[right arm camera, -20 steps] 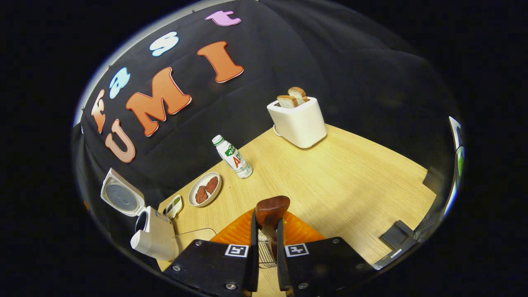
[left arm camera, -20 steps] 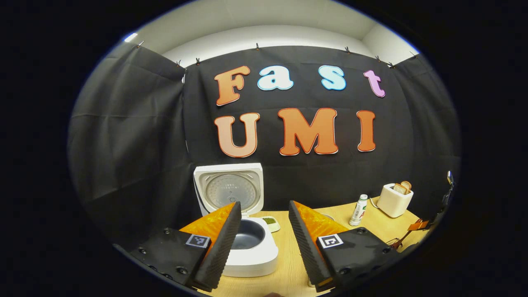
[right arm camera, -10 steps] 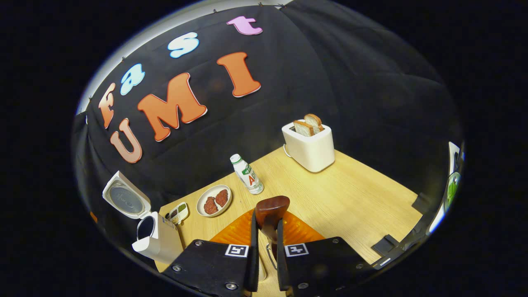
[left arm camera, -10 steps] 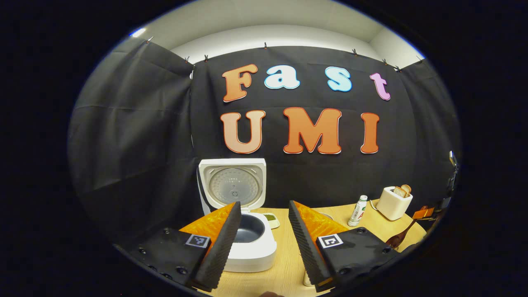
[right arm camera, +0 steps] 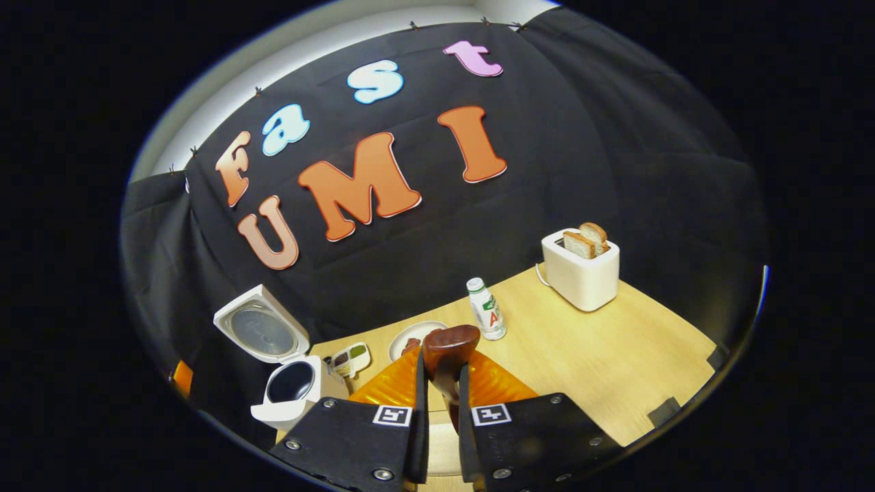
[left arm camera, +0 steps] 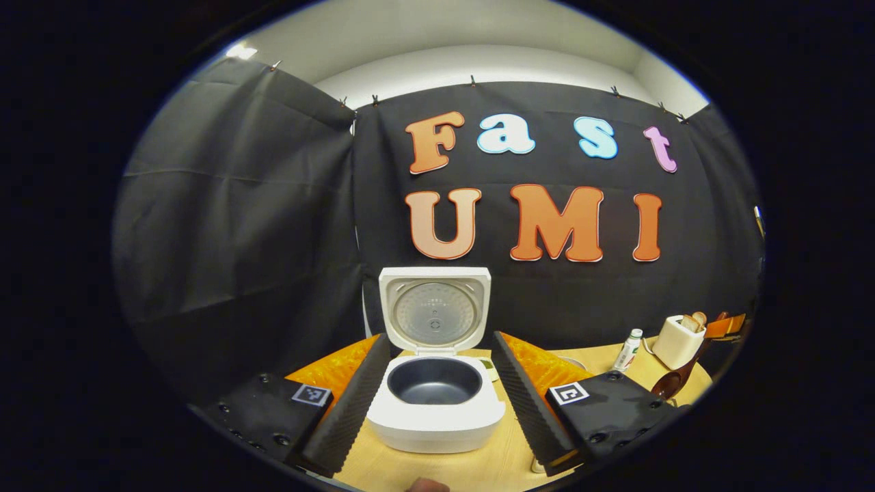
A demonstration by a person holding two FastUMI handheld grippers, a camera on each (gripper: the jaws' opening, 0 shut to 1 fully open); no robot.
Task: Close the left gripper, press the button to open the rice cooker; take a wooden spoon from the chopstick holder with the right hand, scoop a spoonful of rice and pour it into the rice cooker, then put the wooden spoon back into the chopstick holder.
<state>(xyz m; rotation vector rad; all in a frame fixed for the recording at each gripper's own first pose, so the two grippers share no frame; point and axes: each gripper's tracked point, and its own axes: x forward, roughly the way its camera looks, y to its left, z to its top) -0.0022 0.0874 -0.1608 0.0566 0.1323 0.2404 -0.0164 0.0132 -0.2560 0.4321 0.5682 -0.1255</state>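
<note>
The white rice cooker [left arm camera: 437,417] stands with its lid [left arm camera: 435,311] raised and its dark inner pot [left arm camera: 433,381] showing bare. My left gripper [left arm camera: 439,338] is open, with a finger [left arm camera: 352,410] on each side of the cooker and short of it. My right gripper [right arm camera: 441,372] is shut on the handle of the wooden spoon [right arm camera: 450,344], whose dark bowl sticks up past the fingertips. From the left gripper view the spoon [left arm camera: 673,383] hangs at the far right. The cooker [right arm camera: 290,393] lies to the lower left in the right gripper view.
On the wooden table [right arm camera: 615,355] stand a white toaster [right arm camera: 581,273] with bread, a small bottle [right arm camera: 487,318], a plate [right arm camera: 408,337] and a small divided dish [right arm camera: 350,359]. A pale object [right arm camera: 441,444] lies under my right fingers, unclear what.
My right gripper has risen with the spoon and swung left, so the table sank in its view. My left gripper turned until the cooker sits centred between its fingers.
</note>
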